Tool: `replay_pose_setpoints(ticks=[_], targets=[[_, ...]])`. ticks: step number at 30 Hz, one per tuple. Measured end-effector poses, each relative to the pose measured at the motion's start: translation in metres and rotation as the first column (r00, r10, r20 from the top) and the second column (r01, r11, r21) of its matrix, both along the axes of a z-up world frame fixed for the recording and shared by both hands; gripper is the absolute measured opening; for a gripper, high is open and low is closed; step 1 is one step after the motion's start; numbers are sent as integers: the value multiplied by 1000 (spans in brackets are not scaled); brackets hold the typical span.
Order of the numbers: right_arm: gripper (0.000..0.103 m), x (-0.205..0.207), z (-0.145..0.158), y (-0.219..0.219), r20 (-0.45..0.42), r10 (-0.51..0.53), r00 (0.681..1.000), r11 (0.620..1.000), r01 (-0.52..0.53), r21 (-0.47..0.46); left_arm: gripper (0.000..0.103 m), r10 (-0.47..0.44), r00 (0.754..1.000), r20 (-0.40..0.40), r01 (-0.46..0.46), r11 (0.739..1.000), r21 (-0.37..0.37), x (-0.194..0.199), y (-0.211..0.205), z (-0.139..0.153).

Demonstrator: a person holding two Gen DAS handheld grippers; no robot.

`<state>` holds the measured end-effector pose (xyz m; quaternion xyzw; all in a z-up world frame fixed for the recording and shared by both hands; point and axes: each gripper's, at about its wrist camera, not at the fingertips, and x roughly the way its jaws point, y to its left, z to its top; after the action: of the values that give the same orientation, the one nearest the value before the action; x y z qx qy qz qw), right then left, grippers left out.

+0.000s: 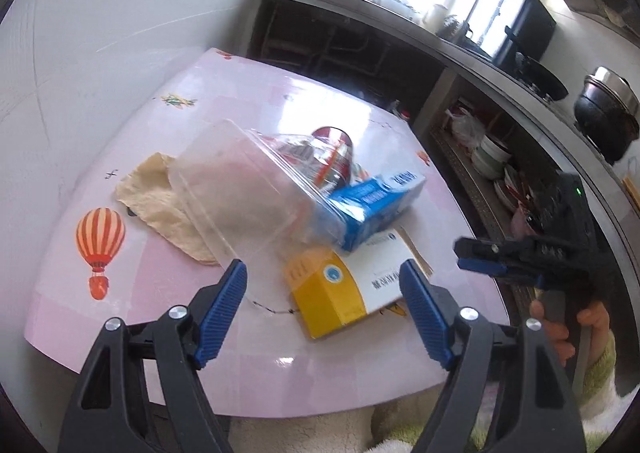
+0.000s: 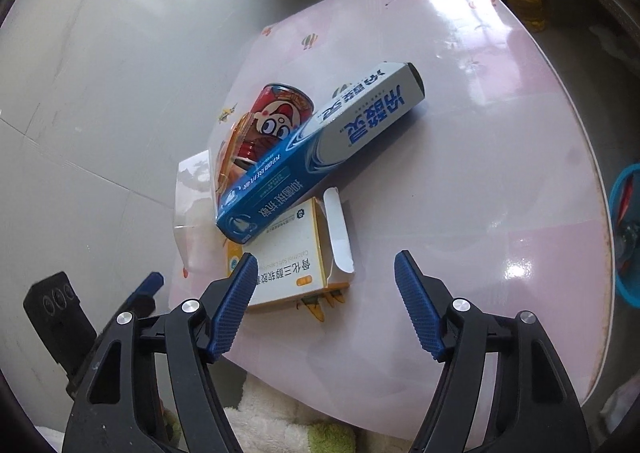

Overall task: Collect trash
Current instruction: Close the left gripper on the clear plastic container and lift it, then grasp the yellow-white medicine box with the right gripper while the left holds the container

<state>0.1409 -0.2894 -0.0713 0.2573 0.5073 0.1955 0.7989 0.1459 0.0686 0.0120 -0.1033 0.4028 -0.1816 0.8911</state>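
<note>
While both tools (image 1: pixel 322 281) (image 2: pixel 326 273) gape empty, we see a blue carton (image 2: pixel 320 157) tilted across a yellow-white box (image 2: pixel 288 273) on the table (image 2: pixel 500 193).

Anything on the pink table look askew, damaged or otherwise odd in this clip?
Yes. The blue box lies tilted, propped on the yellow-and-white box, whose end flap hangs open. The clear plastic container is tipped on its side against the red can. Nothing looks spilled.

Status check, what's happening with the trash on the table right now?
Both hand-held grippers open, empty. Yellow box nearest; blue carton leans across it.
</note>
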Motion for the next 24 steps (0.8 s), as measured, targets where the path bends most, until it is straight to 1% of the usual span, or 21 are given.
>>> replay_pose_setpoints(ticks=[1,3,5,7,9,10,12,14,16,19,24], targets=[[68,0,0,0,-2,0,1000,1000,0,0,81,42,999,-12,-42,999,-18,10,7,1],[68,-2,-1,-2,-5,-4,1000,1000,4,3,85,111,993,-43,-114,990,-86,30,23,2],[68,-2,-2,-5,-10,-13,1000,1000,13,8,92,173,980,-99,-183,978,-100,50,34,-1],[69,-4,-4,-12,-17,-23,1000,1000,23,18,93,195,966,-173,-213,973,-94,72,40,-9],[69,-5,-7,-18,-22,-32,999,999,33,24,93,208,942,-261,-245,963,-115,89,47,-19],[69,-5,-7,-20,-23,-36,999,999,36,26,93,216,928,-304,-271,951,-151,97,52,-25],[69,-6,-7,-23,-23,-42,999,999,42,30,93,228,905,-359,-314,927,-204,106,60,-31],[69,-7,-7,-26,-23,-46,999,998,47,35,94,235,892,-387,-340,912,-229,110,64,-33],[69,-6,-7,-29,-25,-49,998,998,50,41,94,238,879,-413,-355,905,-234,116,64,-35],[69,-6,-8,-31,-30,-50,998,997,51,49,94,225,869,-440,-350,909,-226,120,58,-36],[69,-7,-9,-32,-31,-42,999,997,44,61,94,229,851,-474,-360,910,-207,123,51,-44]])
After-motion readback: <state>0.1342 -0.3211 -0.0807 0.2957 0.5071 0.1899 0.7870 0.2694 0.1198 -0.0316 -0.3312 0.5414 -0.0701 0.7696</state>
